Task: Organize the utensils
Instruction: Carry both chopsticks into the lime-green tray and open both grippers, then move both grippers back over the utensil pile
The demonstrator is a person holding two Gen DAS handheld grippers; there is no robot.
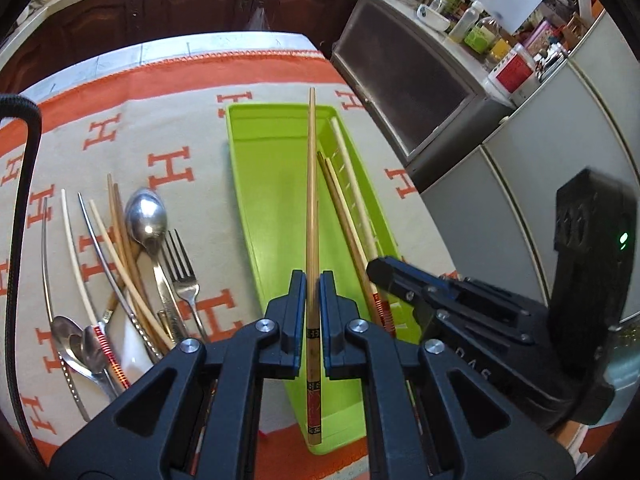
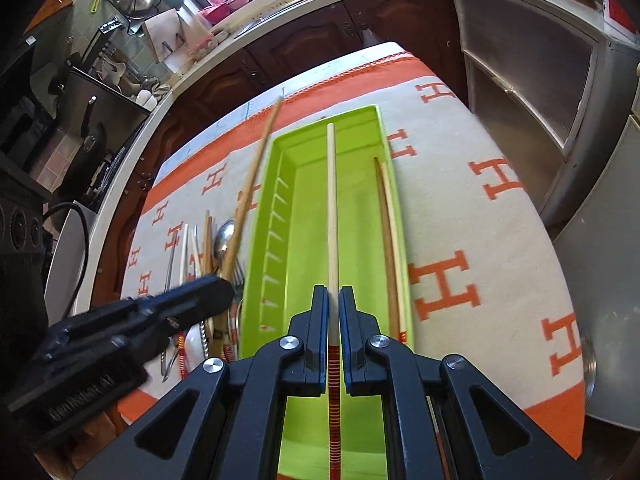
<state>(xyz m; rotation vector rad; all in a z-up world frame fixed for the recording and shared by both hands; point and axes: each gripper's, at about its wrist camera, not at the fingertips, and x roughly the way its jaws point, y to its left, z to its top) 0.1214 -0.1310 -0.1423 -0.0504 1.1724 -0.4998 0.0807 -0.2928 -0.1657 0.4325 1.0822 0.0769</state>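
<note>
My left gripper (image 1: 313, 280) is shut on a brown bamboo chopstick (image 1: 311, 184) with a red-and-black patterned end, held lengthwise over the lime-green tray (image 1: 272, 200). My right gripper (image 2: 333, 296) is shut on a cream chopstick (image 2: 331, 200) with a red-striped end, also above the tray (image 2: 356, 220). Two tan chopsticks (image 2: 387, 240) lie along the tray's right side. In the right wrist view the left gripper (image 2: 224, 284) shows at the left with its brown chopstick (image 2: 252, 184) slanting past the tray's rim. The right gripper (image 1: 380, 270) enters the left wrist view from the right.
A pile of utensils (image 1: 140, 264) lies left of the tray: spoons (image 1: 146, 216), a fork (image 1: 182, 268), several chopsticks. All rest on a beige cloth with orange H marks (image 2: 460, 184). A metal cabinet (image 1: 420, 92) stands beyond the table's right edge; a black cable (image 1: 24, 184) hangs left.
</note>
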